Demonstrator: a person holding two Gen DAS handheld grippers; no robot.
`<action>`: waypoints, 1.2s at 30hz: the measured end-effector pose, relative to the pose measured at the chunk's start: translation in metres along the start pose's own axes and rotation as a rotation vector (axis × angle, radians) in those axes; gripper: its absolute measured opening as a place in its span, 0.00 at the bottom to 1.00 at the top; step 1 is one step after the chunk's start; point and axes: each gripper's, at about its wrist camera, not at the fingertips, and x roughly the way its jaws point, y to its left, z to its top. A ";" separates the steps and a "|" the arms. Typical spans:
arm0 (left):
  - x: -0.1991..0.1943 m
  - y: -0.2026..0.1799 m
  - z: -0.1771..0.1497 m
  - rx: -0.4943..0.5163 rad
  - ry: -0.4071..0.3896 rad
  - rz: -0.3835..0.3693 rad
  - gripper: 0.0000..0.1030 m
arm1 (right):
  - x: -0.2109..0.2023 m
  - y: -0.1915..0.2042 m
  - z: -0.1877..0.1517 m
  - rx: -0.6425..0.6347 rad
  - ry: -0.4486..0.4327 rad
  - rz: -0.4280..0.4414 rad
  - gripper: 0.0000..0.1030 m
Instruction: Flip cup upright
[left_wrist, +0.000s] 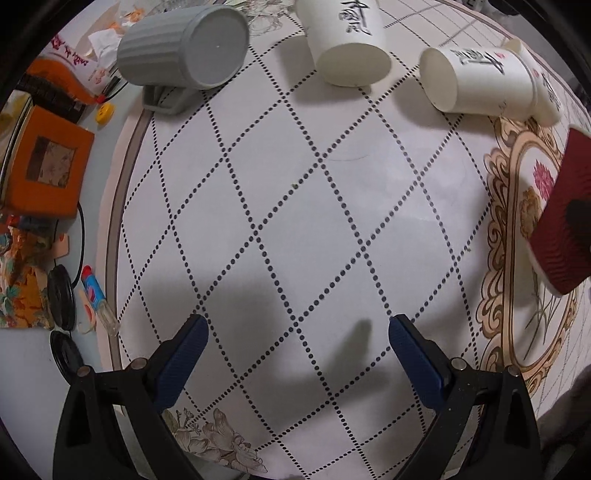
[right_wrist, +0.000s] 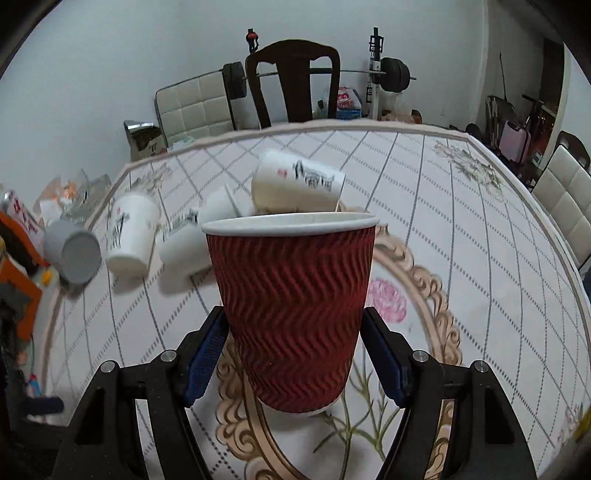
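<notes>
Right wrist view: my right gripper (right_wrist: 295, 354) holds the red ripple cup (right_wrist: 293, 314) upright, mouth up, jaws barely touching (left gripper (left_wrist: 297, 345) idle, wide) over the table (right_wrist: 480, 229).

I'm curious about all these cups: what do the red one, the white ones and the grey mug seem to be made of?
The red cup looks like matte paper: a corrugated ripple sleeve and a rolled white rim. The white cups also look like paper, smooth, thin-walled, with printed black writing. The grey mug is probably plastic, perhaps ceramic: evenly ribbed wall, dull sheen, moulded handle.
</notes>
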 end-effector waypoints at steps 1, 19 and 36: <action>-0.001 -0.001 -0.002 0.009 -0.006 0.003 0.97 | -0.004 0.000 -0.004 -0.008 -0.019 0.000 0.73; -0.074 -0.005 -0.072 0.074 -0.143 -0.007 0.97 | -0.065 -0.008 -0.038 -0.035 0.047 -0.023 0.92; -0.240 0.010 -0.161 0.064 -0.480 -0.042 0.97 | -0.267 -0.047 -0.028 -0.089 0.017 -0.127 1.00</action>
